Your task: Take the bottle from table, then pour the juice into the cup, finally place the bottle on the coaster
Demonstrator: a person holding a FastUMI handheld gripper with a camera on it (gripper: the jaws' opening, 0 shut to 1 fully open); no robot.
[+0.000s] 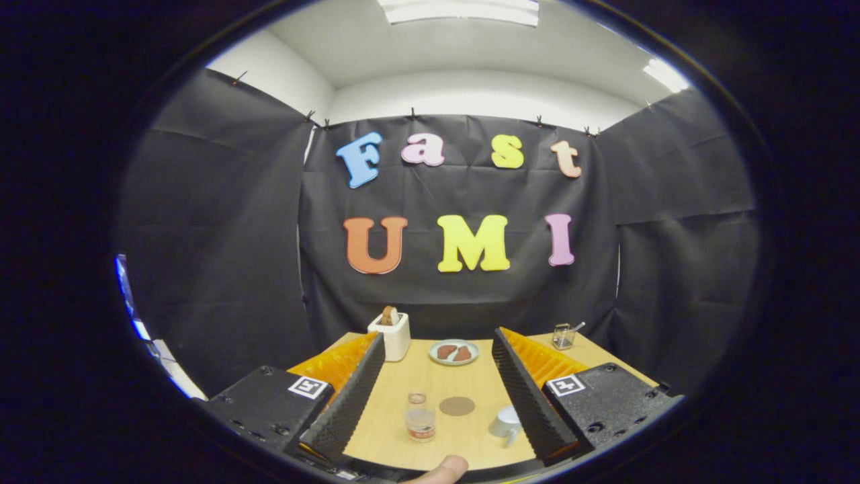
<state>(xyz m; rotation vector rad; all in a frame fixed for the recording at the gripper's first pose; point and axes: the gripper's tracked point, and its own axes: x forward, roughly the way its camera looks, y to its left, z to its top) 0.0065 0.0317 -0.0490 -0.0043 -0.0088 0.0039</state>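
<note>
Bright ceiling panels (460,10) lit the booth from above; the worktop (437,430) was evenly lit, shadows soft. Fisheye distortion bent the edges; focus stayed sharp.

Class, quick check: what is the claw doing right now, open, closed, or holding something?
Claw: open, fingers spread wide and holding nothing; the bottle stands on the table between them, untouched.

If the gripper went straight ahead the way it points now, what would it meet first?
Probably nothing on the table: the open gripper sits above it, aimed roughly level. The bottle, coaster and cup lie below that line, between the fingers. The booth wall looks first, though depth is unclear.
</note>
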